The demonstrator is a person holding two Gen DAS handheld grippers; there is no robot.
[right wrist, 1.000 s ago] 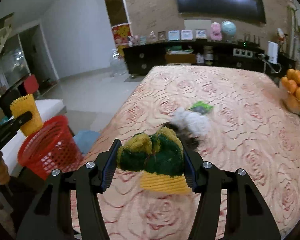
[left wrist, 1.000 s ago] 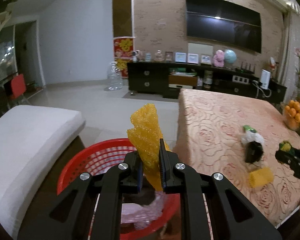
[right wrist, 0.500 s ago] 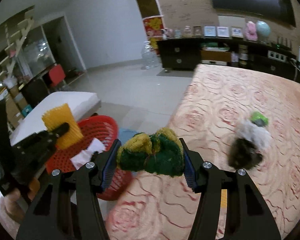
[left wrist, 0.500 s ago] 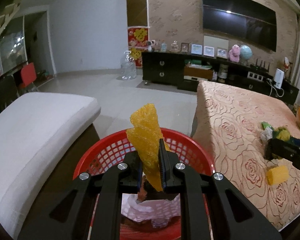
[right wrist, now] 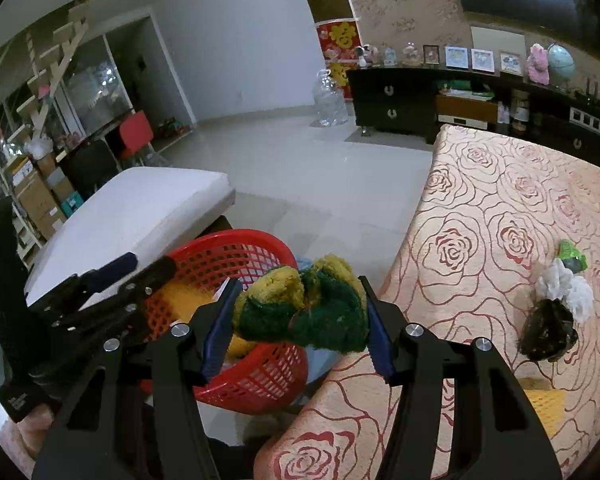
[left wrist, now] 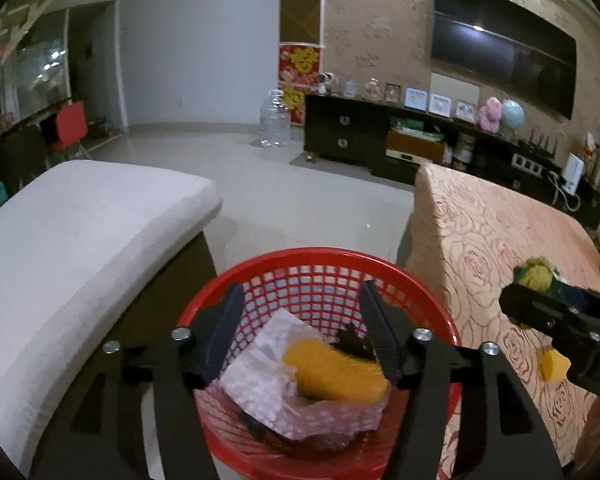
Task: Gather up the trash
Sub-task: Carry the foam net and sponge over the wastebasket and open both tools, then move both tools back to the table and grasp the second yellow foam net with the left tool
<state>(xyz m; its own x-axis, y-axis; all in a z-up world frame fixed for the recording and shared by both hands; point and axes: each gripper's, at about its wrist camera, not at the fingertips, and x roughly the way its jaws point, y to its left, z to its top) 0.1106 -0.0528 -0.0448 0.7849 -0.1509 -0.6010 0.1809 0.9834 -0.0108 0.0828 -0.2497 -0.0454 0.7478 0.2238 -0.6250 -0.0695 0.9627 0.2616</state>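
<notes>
1. Fingers of your left gripper (left wrist: 300, 330) were spread above the red basket (left wrist: 384, 266); the yellow scrap (left wrist: 334, 372) lay inside.
2. Your right gripper (right wrist: 298, 316) pinched the green-yellow sponge (right wrist: 302, 306) beside the basket, ready for dropping.

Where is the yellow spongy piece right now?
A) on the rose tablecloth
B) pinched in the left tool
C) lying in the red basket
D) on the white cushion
C: the yellow spongy piece lies on crumpled wrapping inside the red basket, below the open left tool.
</notes>
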